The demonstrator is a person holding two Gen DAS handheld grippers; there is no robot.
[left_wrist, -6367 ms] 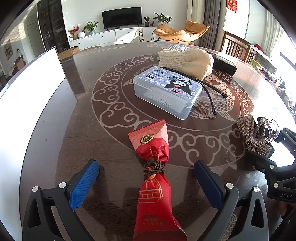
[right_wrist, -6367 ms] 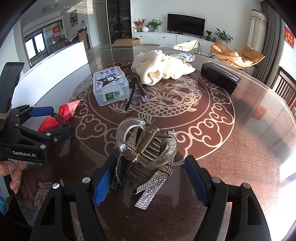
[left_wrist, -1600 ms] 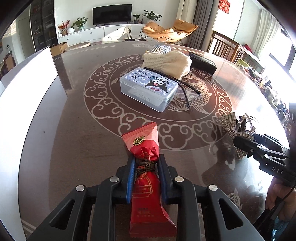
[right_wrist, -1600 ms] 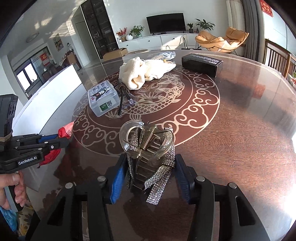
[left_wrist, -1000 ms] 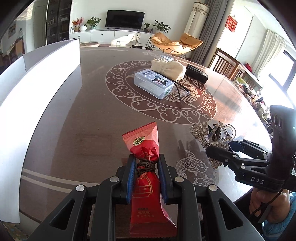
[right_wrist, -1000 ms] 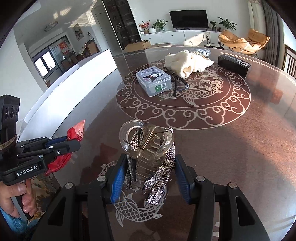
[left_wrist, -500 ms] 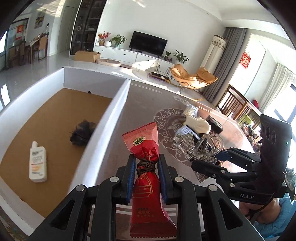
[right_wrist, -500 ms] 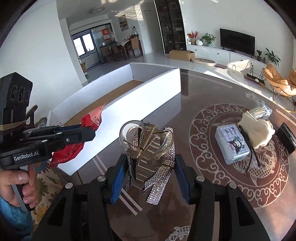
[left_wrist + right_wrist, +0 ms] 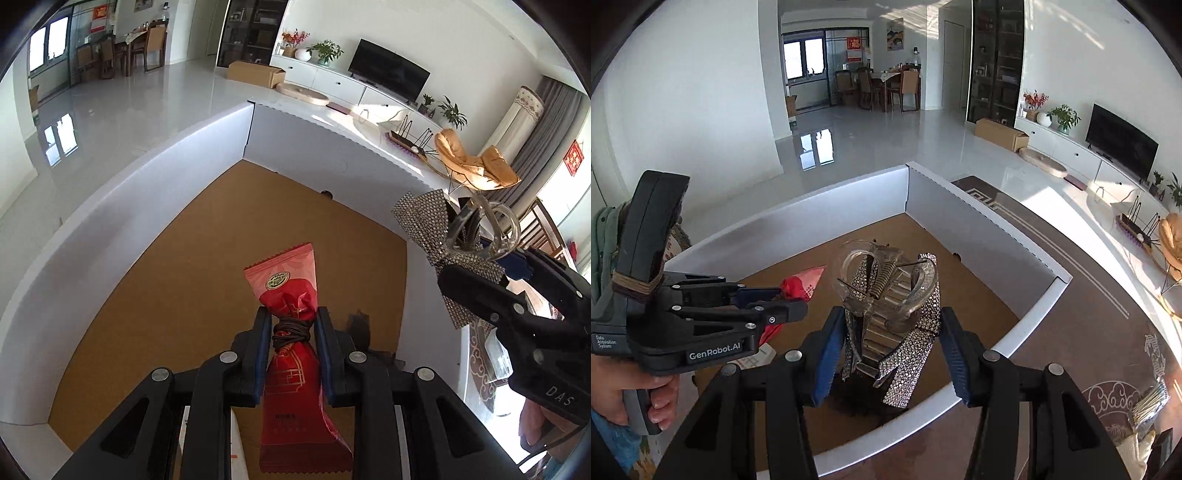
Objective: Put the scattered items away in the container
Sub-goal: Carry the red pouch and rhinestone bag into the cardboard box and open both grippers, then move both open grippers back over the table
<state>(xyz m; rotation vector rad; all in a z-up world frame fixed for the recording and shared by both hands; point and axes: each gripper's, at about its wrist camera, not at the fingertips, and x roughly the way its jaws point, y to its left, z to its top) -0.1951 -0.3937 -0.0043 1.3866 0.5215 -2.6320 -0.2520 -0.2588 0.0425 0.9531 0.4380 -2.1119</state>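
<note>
The right gripper [image 9: 892, 354] clamps a clear plastic hair claw with a rhinestone bow [image 9: 886, 302] above the white-walled, brown-floored cardboard box [image 9: 979, 236]. To its left, the left gripper [image 9: 786, 301] grips a red snack packet [image 9: 801, 286] over that box.

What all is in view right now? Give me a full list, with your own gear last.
Snack packet: one, red, tied at the middle with a dark band, clamped in the left gripper above the box.
Hair claw: one, clear plastic with a rhinestone bow, clamped in the right gripper above the box.
Box: one, white walls, brown floor, open top, below both grippers.
Dark fluffy item: one, black, on the box floor, mostly hidden.
Table: one, dark brown with pale scroll pattern, beside the box.
Left gripper: black with blue pads, shut on the packet.
Right gripper: black with blue pads, shut on the claw.
Hand: one, holding the left gripper's handle.
</note>
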